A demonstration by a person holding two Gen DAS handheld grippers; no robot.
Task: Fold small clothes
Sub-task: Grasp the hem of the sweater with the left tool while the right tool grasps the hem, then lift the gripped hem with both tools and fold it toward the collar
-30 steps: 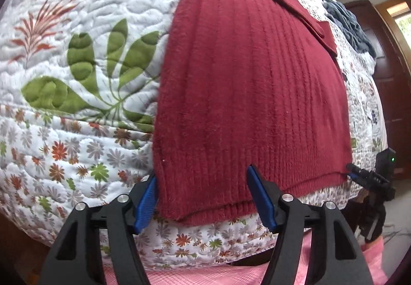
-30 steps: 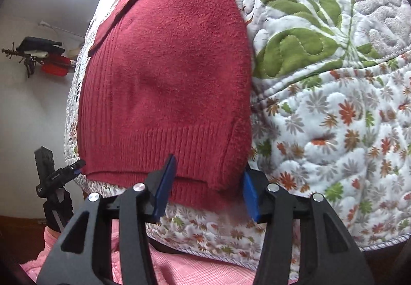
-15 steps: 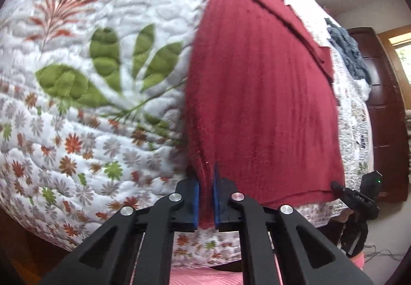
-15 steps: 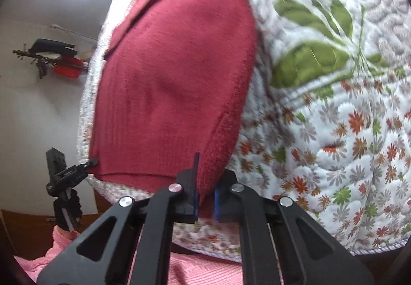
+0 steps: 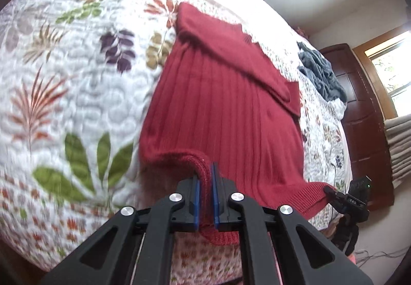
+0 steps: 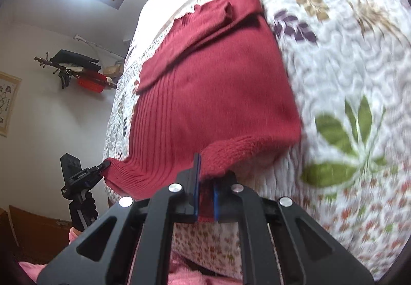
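Hand-held grippers (image 5: 204,183) (image 6: 205,188) pinch red sweater (image 5: 226,110) hem corners.

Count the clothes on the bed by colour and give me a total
Dark red ribbed knit sweater: 1, its near hem pinched at both corners by the left gripper and the right gripper.
Crumpled blue-grey knit garment: 1, lying apart on the floral quilted bedspread.
Total: 2

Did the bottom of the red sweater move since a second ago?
Yes. Both claws, left and right, have lifted the red sweater hem off the quilt edge, toward the collar.
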